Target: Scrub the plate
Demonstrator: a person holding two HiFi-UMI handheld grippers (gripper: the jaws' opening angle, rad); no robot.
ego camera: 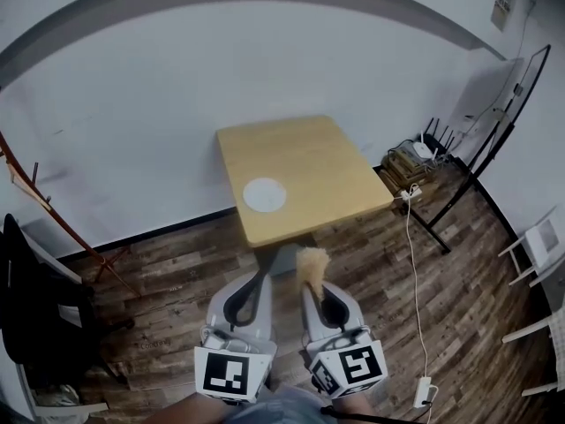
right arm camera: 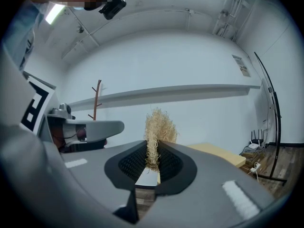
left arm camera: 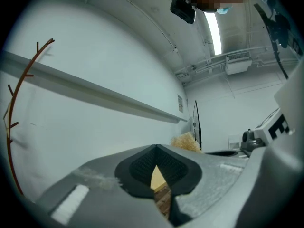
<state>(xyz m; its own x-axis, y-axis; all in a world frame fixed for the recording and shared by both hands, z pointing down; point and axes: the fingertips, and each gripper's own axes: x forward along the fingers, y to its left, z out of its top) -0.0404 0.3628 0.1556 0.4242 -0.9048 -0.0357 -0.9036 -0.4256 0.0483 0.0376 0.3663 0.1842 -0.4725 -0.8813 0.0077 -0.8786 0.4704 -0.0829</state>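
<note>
right gripper (right arm camera: pixel 154 167) clamped on scrubber (right arm camera: pixel 158 127), tuft pointing forward, ready to rub. left gripper (left arm camera: pixel 156 161) jaws together, empty, likely free to steady. plate (ego camera: pixel 265 194) near desk (ego camera: pixel 335 166) front-left edge, well apart from both grippers; approach not yet made.

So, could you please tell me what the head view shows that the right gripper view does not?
Only the head view plainly shows the white plate lying on the wooden table, and the power strip on the floor. Only the right gripper view shows the right hand-held gripper from close up, its jaws pressed on the straw-coloured scrubber, and the ceiling light. Both show the scrubber, the wooden table, the left hand-held gripper and the red coat rack.
</note>
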